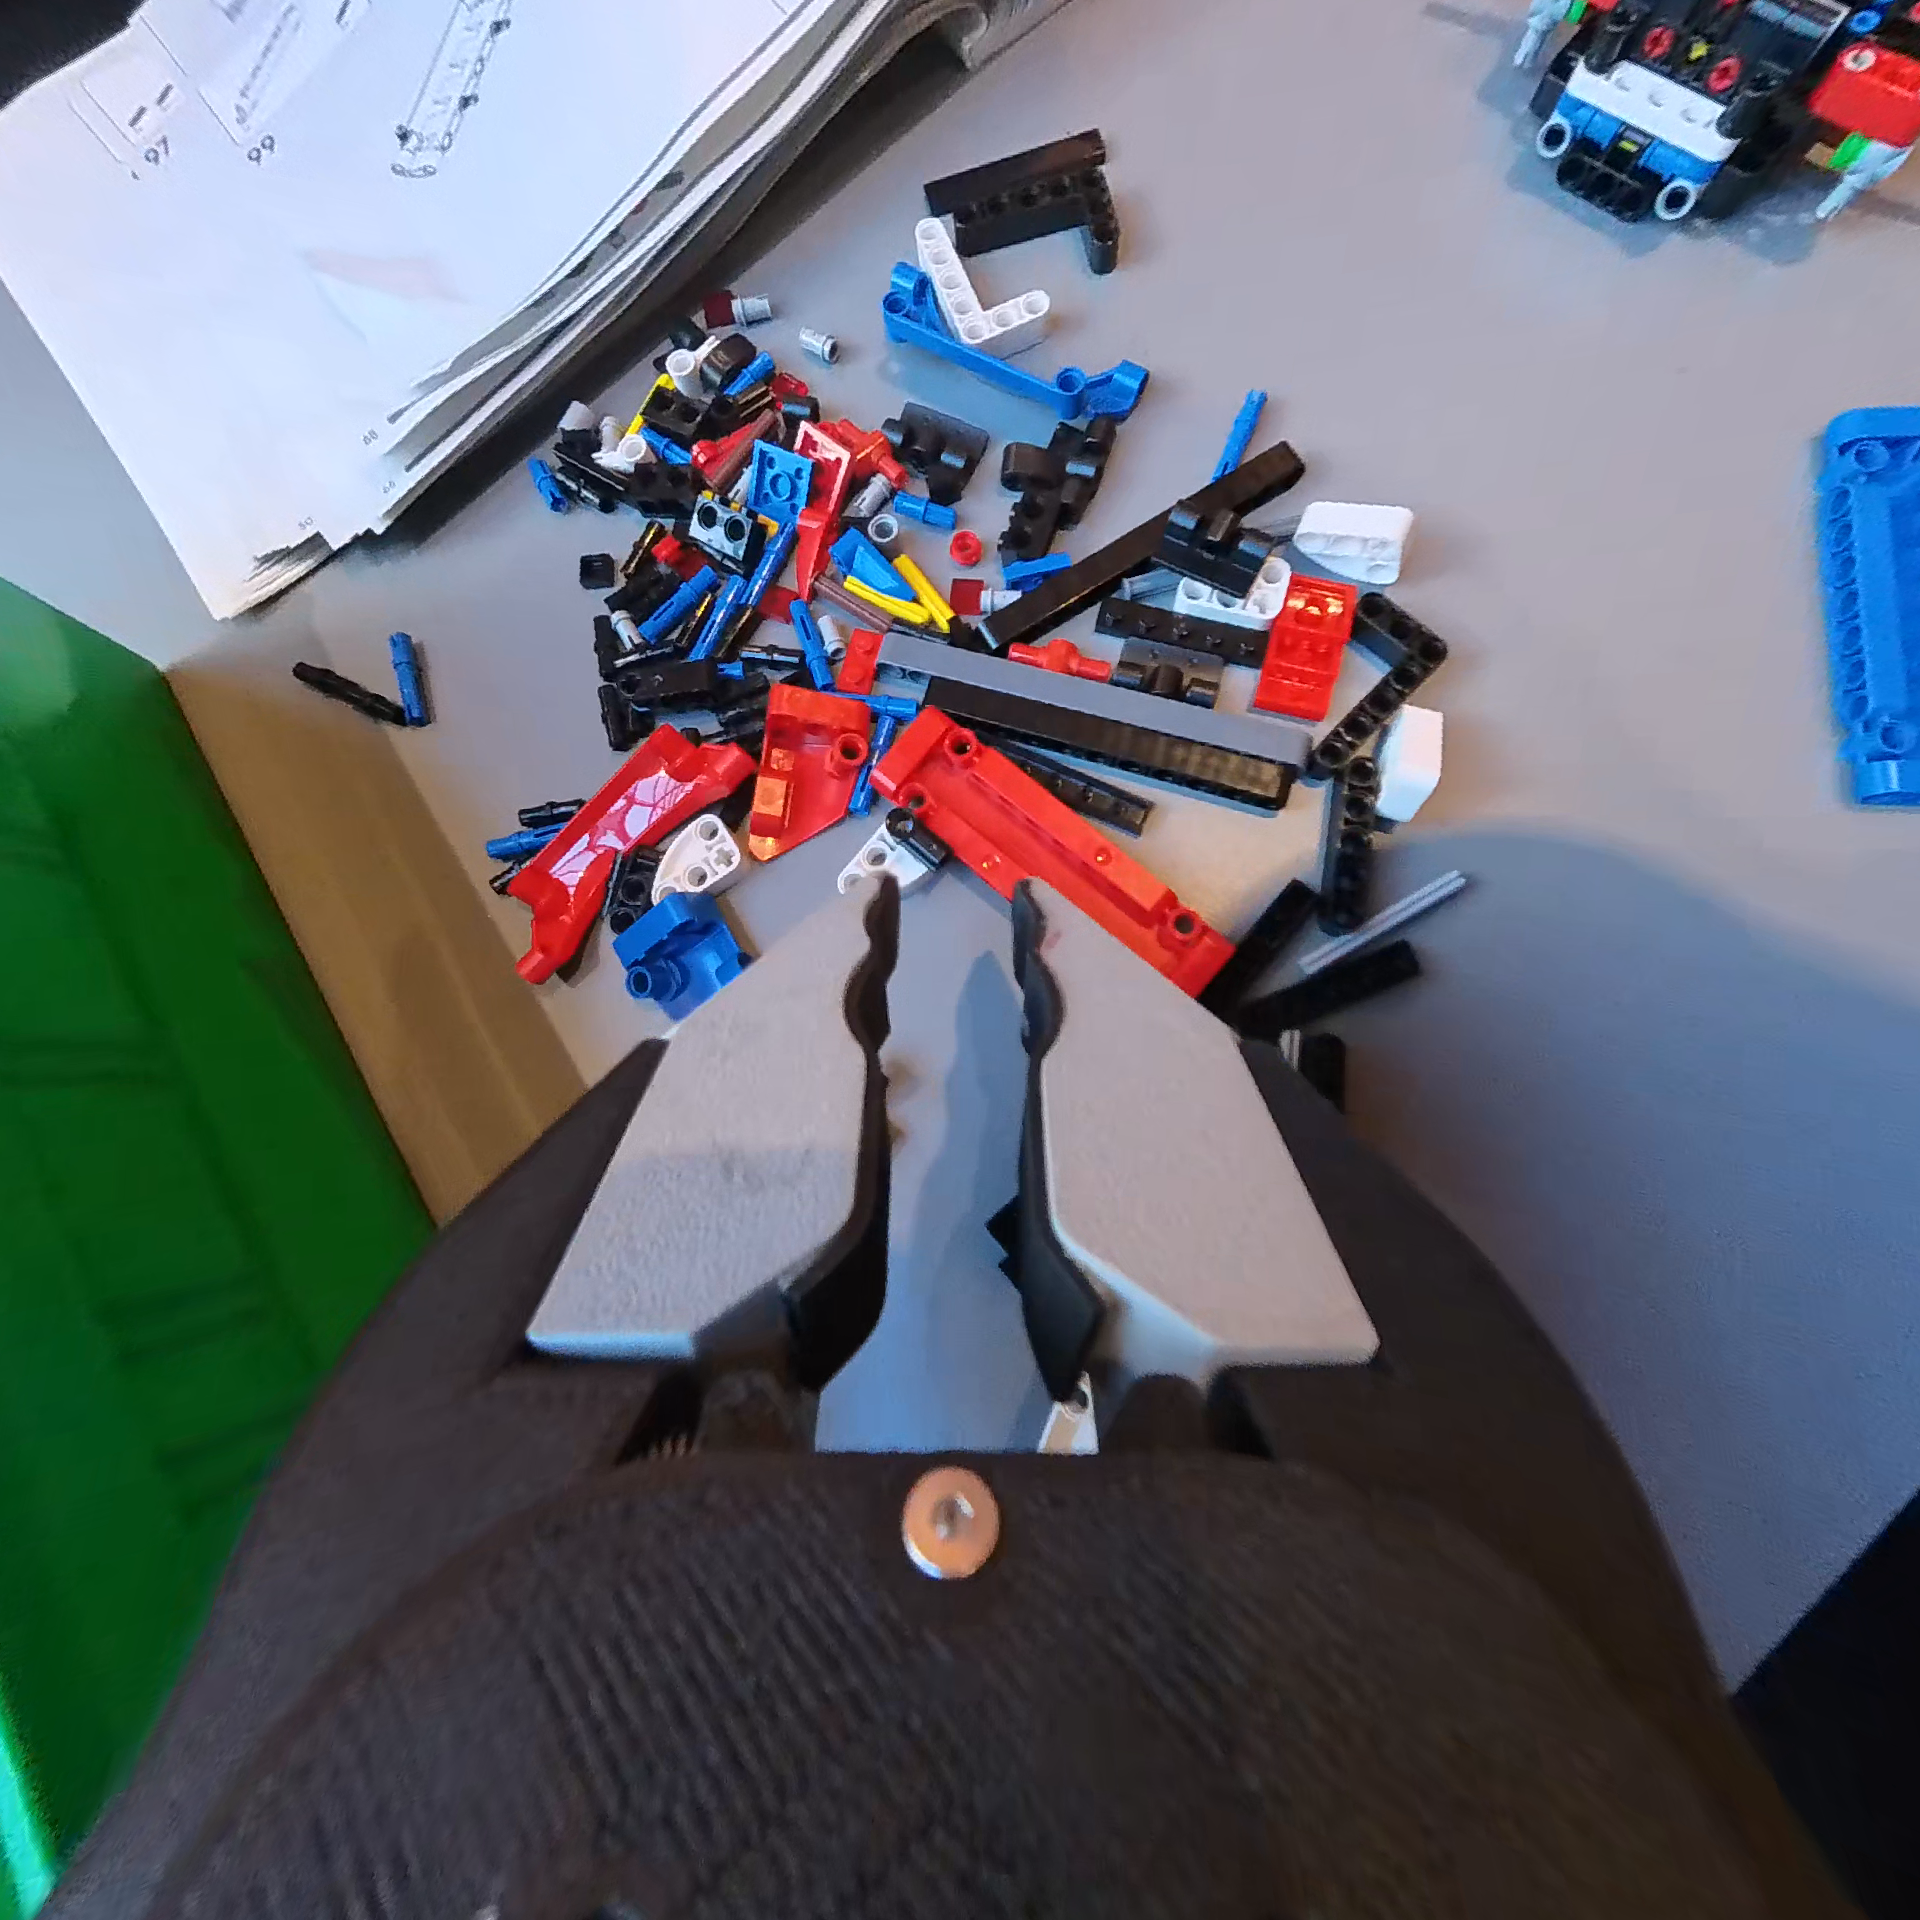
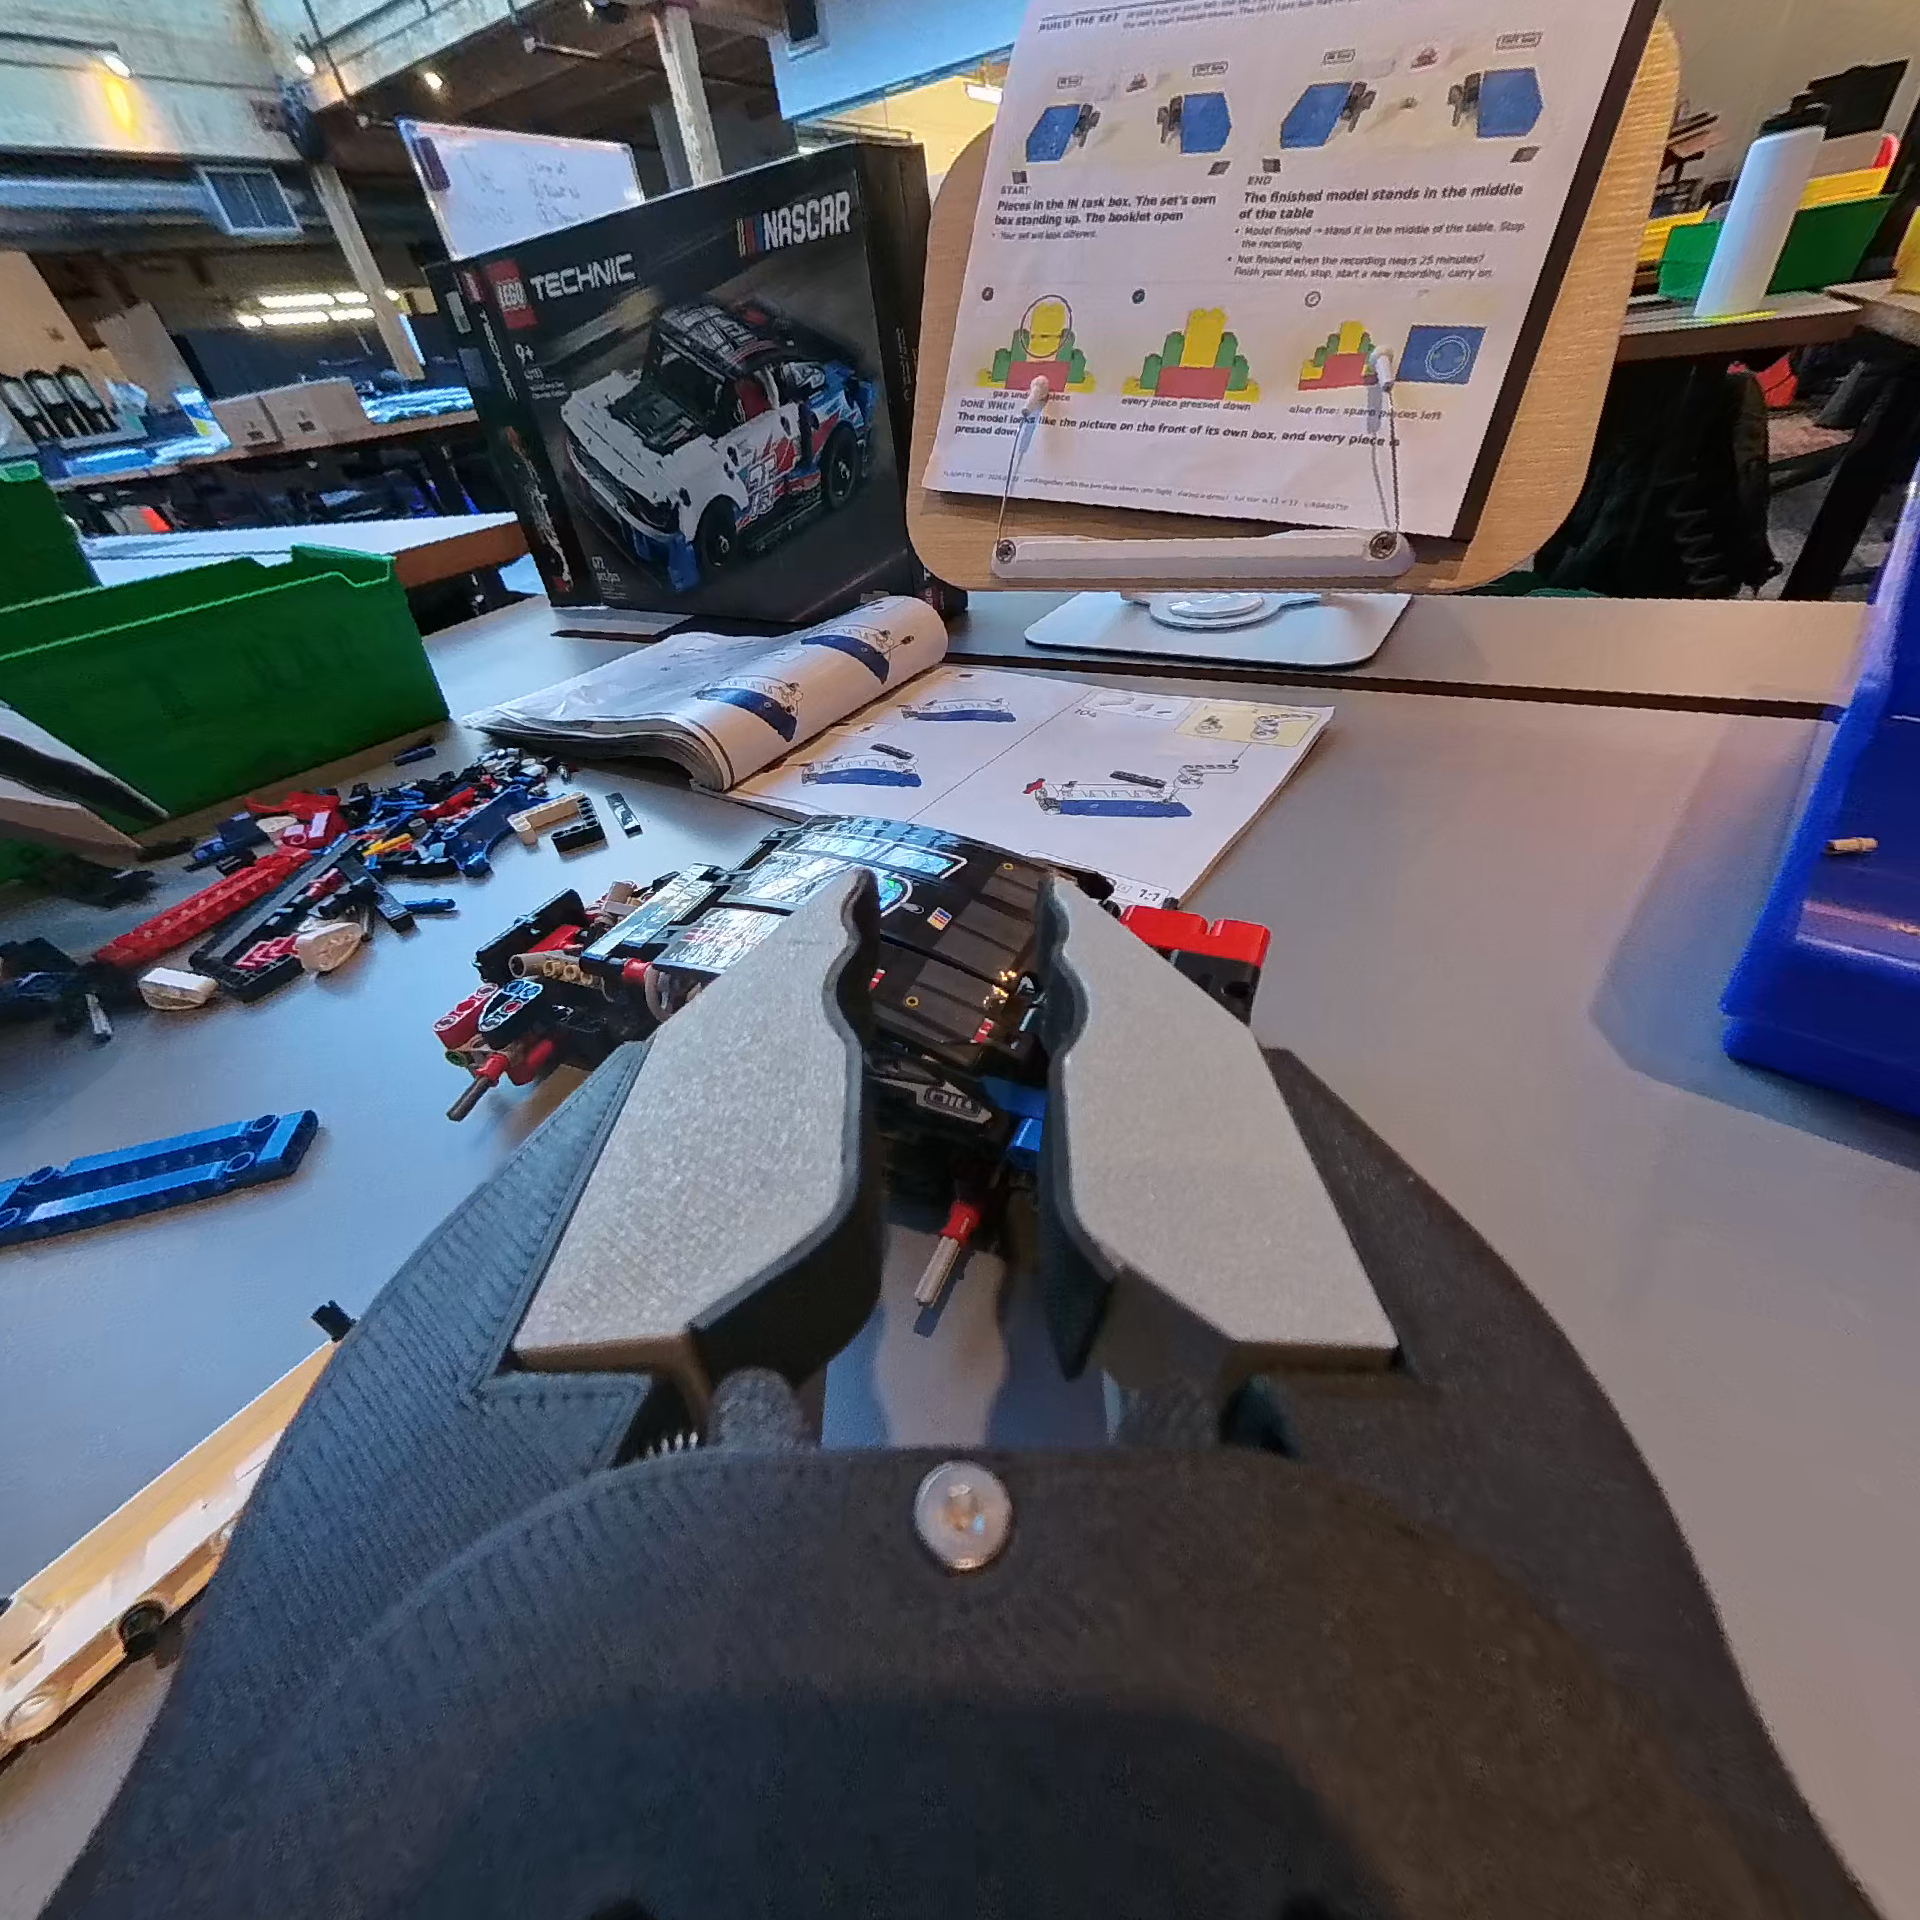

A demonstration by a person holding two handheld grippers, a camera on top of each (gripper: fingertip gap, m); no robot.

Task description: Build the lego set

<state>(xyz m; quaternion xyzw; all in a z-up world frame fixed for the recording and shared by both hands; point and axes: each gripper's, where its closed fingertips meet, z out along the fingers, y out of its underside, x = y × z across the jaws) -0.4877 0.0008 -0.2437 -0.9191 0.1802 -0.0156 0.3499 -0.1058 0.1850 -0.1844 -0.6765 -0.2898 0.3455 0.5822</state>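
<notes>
A pile of loose Lego pieces (image 1: 935, 623) in red, blue, black and white lies on the grey table. My left gripper (image 1: 953, 899) is open and empty, its tips just short of a long red beam (image 1: 1049, 842) at the pile's near edge. The partly built car model (image 1: 1725, 104) sits far right in the left wrist view. In the right wrist view my right gripper (image 2: 954, 902) is closed on that model (image 2: 956, 935), one finger on each side of its black stickered body. The pile (image 2: 343, 852) lies to its left.
An open instruction booklet (image 2: 987, 758) lies behind the model, also in the left wrist view (image 1: 364, 208). A green bin (image 2: 208, 675) stands left, a blue bin (image 2: 1849, 883) right. The set's box (image 2: 707, 395) and a sheet on a stand (image 2: 1278, 270) stand behind. A blue panel (image 2: 156, 1174) lies apart. Some 45 centimetres of space lies between my two pairs of fingers.
</notes>
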